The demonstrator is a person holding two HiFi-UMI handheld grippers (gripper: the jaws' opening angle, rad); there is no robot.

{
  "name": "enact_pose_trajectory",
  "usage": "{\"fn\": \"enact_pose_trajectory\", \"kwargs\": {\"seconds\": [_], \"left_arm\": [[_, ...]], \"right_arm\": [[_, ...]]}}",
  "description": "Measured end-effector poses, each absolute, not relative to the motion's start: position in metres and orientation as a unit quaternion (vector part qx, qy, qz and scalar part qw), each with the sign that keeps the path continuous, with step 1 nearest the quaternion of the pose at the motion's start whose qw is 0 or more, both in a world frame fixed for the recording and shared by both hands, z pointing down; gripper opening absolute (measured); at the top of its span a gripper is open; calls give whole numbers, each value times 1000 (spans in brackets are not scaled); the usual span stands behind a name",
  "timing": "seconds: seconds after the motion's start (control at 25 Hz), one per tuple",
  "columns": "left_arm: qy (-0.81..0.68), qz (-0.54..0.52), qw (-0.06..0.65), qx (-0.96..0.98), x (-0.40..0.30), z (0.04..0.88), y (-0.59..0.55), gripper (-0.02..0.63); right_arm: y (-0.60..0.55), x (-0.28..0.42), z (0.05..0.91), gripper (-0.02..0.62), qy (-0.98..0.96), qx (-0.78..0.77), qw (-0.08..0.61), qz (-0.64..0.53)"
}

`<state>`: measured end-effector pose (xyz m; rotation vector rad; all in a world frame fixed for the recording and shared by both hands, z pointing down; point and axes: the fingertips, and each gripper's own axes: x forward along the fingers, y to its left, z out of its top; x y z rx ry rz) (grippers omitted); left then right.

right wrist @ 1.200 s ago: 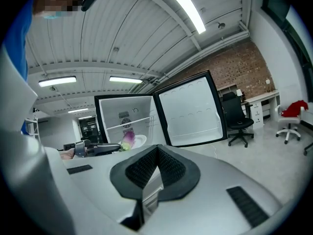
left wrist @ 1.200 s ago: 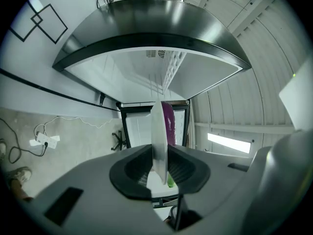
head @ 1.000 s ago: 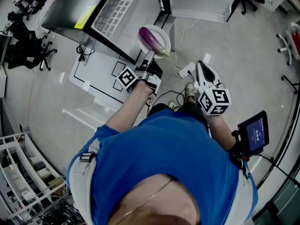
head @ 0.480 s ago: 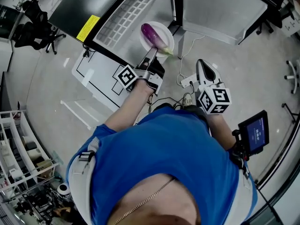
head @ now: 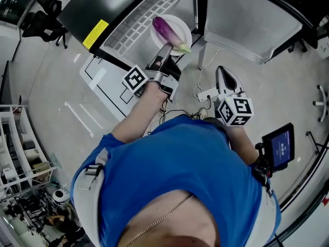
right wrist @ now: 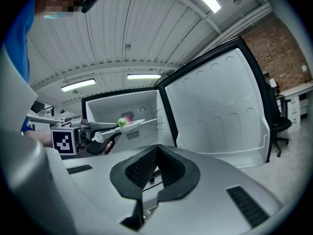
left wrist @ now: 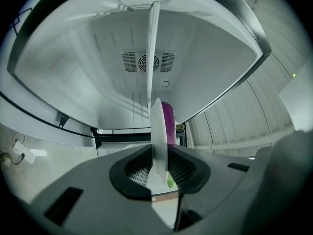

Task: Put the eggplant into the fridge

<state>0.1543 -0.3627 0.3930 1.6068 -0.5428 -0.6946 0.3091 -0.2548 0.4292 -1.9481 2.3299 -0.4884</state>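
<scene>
Half of the task seems done: the left claw (head: 164, 49) is closed on the rim of the white plate (head: 185, 35) with the eggplant (head: 167, 29) on it, before the open fridge (head: 136, 19) at 12 o'clock. It is not yet inside. The right claw (head: 224, 72) is closed on nothing.

The eggplant (head: 165, 29) lies on the plate (head: 181, 27), before the fridge (head: 138, 15).

Nothing is legible: the yellow label (head: 96, 33) on the fridge (head: 115, 3) is too small to read.
</scene>
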Motion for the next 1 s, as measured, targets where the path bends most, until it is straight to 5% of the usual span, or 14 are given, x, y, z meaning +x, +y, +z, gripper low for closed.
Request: {"fn": "enact_pose_trajectory", "kwargs": {"seconds": [1.0], "left_arm": [[-352, -397, 541, 653, 97, 378, -413, 86]], "right_arm": [[-295, 310, 424, 2, 818, -557, 19, -146]]}}
